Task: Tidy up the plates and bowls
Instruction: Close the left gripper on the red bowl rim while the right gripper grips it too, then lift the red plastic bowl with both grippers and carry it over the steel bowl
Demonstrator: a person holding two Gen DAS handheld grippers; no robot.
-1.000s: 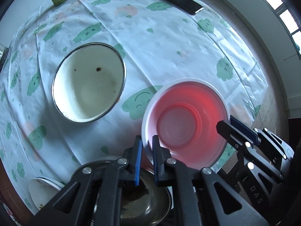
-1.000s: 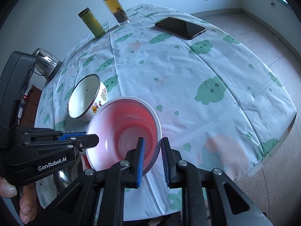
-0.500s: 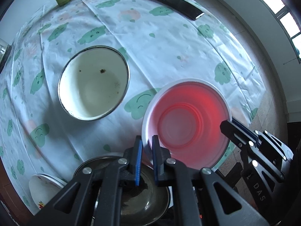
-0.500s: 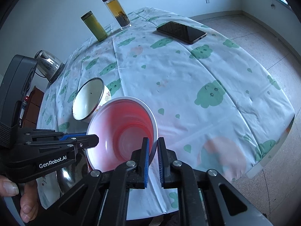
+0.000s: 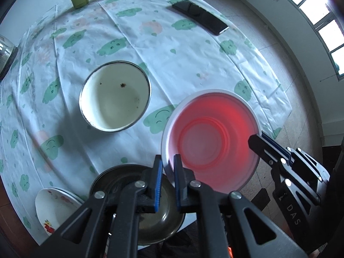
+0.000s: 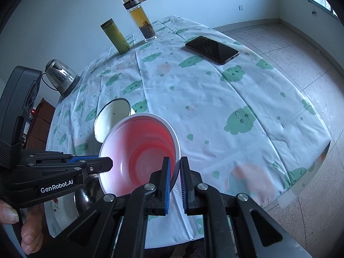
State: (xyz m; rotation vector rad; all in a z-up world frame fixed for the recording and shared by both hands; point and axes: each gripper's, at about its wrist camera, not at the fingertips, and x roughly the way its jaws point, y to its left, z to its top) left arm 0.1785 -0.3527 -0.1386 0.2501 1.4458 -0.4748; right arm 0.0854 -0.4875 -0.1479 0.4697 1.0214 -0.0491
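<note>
A white plastic bowl with a pink-red inside hangs in the air above the table's near edge. My left gripper is shut on its left rim. My right gripper is shut on its right rim and shows in the left wrist view. A cream enamel bowl stands on the tablecloth beyond. A steel bowl and a white flowered plate lie below my left gripper.
A black phone lies at the far right. A green flask, a glass tea bottle and a kettle stand at the back. The table edge drops to the tiled floor on the right.
My right gripper closed onto the pink bowl's rim. Both grippers have lifted the bowl higher, so the table looks farther away.
</note>
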